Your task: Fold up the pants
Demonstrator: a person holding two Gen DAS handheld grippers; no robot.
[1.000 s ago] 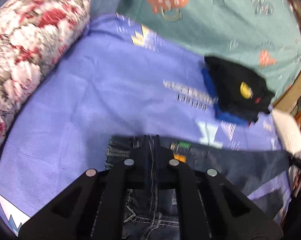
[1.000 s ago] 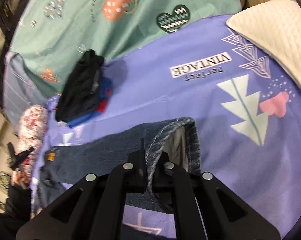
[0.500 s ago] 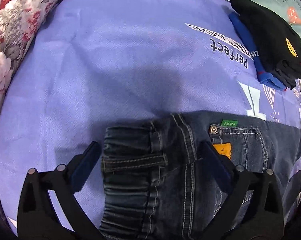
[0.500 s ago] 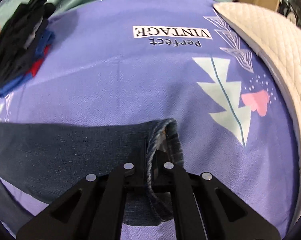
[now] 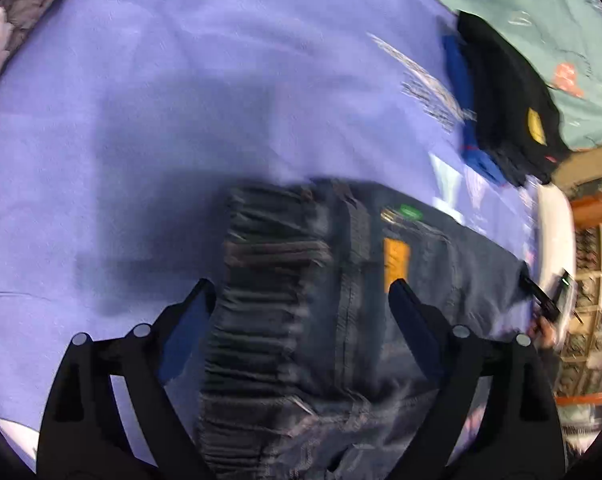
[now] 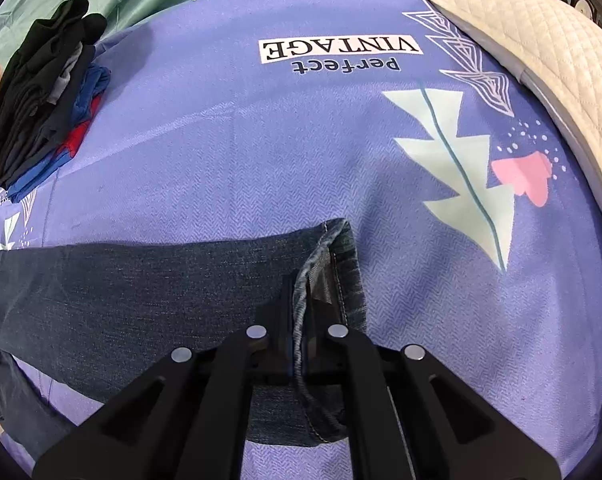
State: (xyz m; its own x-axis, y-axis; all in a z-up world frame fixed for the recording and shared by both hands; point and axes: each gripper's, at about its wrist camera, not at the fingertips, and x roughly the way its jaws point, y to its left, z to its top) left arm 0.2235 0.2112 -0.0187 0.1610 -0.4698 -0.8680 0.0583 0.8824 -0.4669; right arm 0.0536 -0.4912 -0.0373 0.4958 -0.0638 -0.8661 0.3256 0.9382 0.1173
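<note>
Dark blue jeans lie flat on a purple bedsheet. In the left wrist view their elastic waistband (image 5: 269,280), with an orange tag and a green label, lies between my open fingers; my left gripper (image 5: 301,292) holds nothing. In the right wrist view the leg (image 6: 149,280) stretches to the left and its hem (image 6: 337,256) is pinched in my right gripper (image 6: 299,300), which is shut on the hem's edge low over the sheet.
A stack of folded dark, blue and red clothes (image 6: 41,108) (image 5: 505,96) lies at the far side on the sheet. A white quilted pillow (image 6: 541,52) is at the right. A floral pillow (image 5: 5,28) is at the left edge.
My left gripper let go of the waistband and opened, then drew back slightly. My right gripper lowered the hem onto the sheet, and the leg now lies flat.
</note>
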